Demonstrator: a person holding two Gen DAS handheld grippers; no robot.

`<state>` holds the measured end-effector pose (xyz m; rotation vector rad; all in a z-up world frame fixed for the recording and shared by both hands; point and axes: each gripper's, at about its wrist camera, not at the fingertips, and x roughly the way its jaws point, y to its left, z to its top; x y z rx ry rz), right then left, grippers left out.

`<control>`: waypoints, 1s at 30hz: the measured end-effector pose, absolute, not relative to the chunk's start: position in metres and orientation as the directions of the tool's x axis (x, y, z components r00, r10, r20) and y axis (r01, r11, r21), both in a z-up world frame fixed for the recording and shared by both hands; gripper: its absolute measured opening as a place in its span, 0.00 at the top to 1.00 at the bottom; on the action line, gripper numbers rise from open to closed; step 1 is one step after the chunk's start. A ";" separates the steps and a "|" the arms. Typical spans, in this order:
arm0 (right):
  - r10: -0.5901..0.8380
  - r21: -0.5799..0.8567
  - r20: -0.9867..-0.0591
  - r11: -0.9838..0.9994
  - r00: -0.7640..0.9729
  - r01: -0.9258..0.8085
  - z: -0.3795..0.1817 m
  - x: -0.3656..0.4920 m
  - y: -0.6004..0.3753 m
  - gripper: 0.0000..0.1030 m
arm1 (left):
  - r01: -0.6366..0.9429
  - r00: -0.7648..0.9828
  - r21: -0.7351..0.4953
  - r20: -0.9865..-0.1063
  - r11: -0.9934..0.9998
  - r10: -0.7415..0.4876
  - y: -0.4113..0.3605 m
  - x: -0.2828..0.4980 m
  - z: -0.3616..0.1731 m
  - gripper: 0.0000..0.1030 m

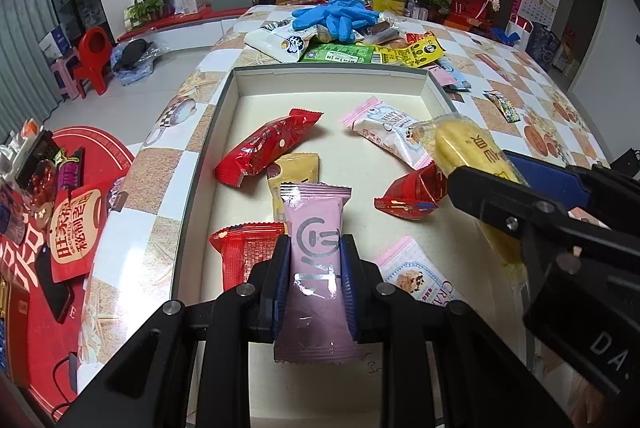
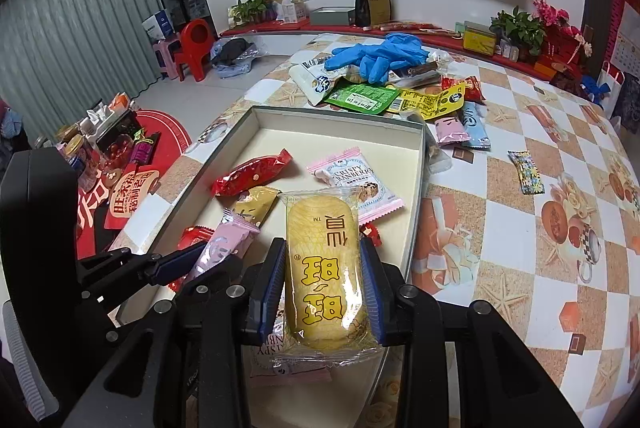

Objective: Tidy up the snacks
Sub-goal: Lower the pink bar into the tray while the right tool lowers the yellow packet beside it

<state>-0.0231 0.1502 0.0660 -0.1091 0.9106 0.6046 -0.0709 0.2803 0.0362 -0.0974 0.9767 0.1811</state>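
My left gripper [image 1: 315,258] is shut on a pink snack packet [image 1: 316,224], held above the near part of the shallow white box [image 1: 328,77]. My right gripper [image 2: 323,264] is shut on a yellow cake in clear wrap [image 2: 322,260], over the box's near right side; it also shows at the right of the left wrist view, with the yellow cake [image 1: 464,143] sticking out of it. Inside the box lie a long red packet [image 1: 266,147], a gold packet [image 1: 294,171], a pink-edged cranberry packet [image 1: 390,131], a small red packet [image 1: 416,193] and another red packet [image 1: 244,248].
Beyond the box sits a pile of loose snacks [image 1: 360,49] topped by blue gloves [image 1: 340,13]. More packets [image 2: 460,125] and a patterned candy [image 2: 526,171] lie on the checked tablecloth [image 2: 520,228] to the right. A red round side table [image 1: 52,228] with clutter stands at left.
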 end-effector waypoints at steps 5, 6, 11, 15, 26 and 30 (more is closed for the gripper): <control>0.449 0.159 -0.768 0.825 0.457 -0.543 0.067 -0.020 0.155 0.64 | -0.196 0.542 -0.004 -0.834 0.981 0.105 0.282 -0.068 0.036 0.75; 0.450 0.160 -0.767 0.824 0.457 -0.543 0.067 -0.019 0.155 0.64 | -0.194 0.542 -0.001 -0.834 0.981 0.106 0.281 -0.068 0.036 0.75; 0.451 0.166 -0.769 0.825 0.453 -0.540 0.066 -0.015 0.155 0.64 | -0.190 0.537 0.004 -0.837 0.982 0.108 0.280 -0.065 0.037 0.75; 0.454 0.172 -0.770 0.825 0.448 -0.539 0.066 -0.013 0.155 0.64 | -0.195 0.531 0.007 -0.840 0.981 0.112 0.281 -0.064 0.036 0.75; 0.467 0.182 -0.767 0.816 0.440 -0.549 0.066 -0.011 0.159 0.64 | -0.202 0.528 0.010 -0.841 0.979 0.117 0.283 -0.064 0.037 0.75; 0.468 0.184 -0.767 0.816 0.439 -0.549 0.065 -0.010 0.158 0.64 | -0.200 0.527 0.011 -0.841 0.980 0.117 0.283 -0.064 0.037 0.75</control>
